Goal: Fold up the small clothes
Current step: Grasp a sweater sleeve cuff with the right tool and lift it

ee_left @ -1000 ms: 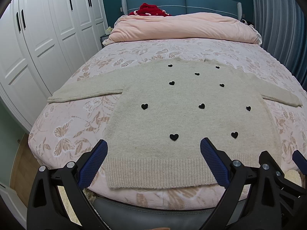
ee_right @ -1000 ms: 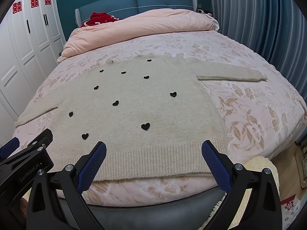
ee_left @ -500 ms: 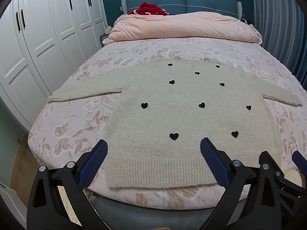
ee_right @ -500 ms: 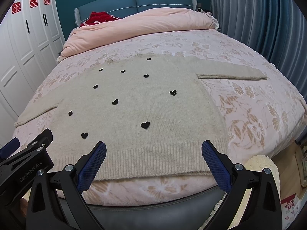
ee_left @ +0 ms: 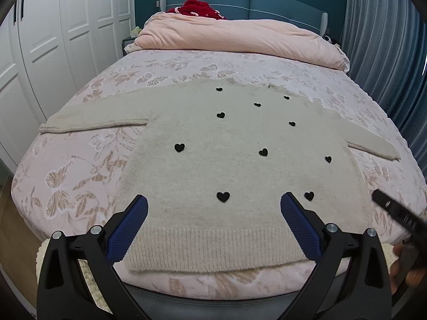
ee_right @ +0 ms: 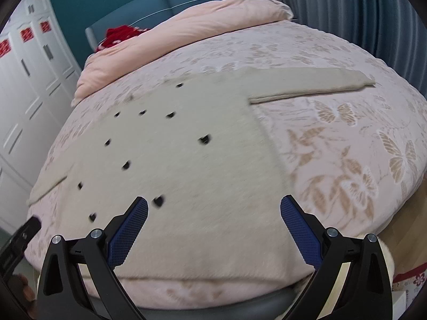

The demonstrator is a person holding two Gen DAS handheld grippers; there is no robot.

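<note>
Beige knit sweater (ee_left: pixel 240 165) with little black hearts (ee_left: pixel 223 196) scattered over it is lying flat on the bed (ee_left: pixel 80 176), hem toward the foot end and both sleeves stretched straight out to the sides. The bedspread is pink with a butterfly and leaf print, and a rolled-up peach duvet (ee_left: pixel 234 37) sits at the far end against a teal headboard (ee_left: pixel 267 2), with something red (ee_left: pixel 198 6) bunched up behind it.

Left tongs (ee_left: pixel 213 224) are spread wide with nothing between them, hovering over the ribbed hem at the foot of the bed; the blue pads (ee_left: pixel 128 229) aren't touching the knit as far as one can see. Right tongs (ee_right: pixel 213 226) are also wide apart and empty, over the sweater's lower right part. That view is tilted and pretty blurry, so whether they touch the fabric is hard to say. The right sleeve (ee_right: pixel 307 85) lies out toward the curtain (ee_right: pixel 347 8) side.

White wardrobe doors (ee_left: pixel 53 40) run along the left of the bed.
</note>
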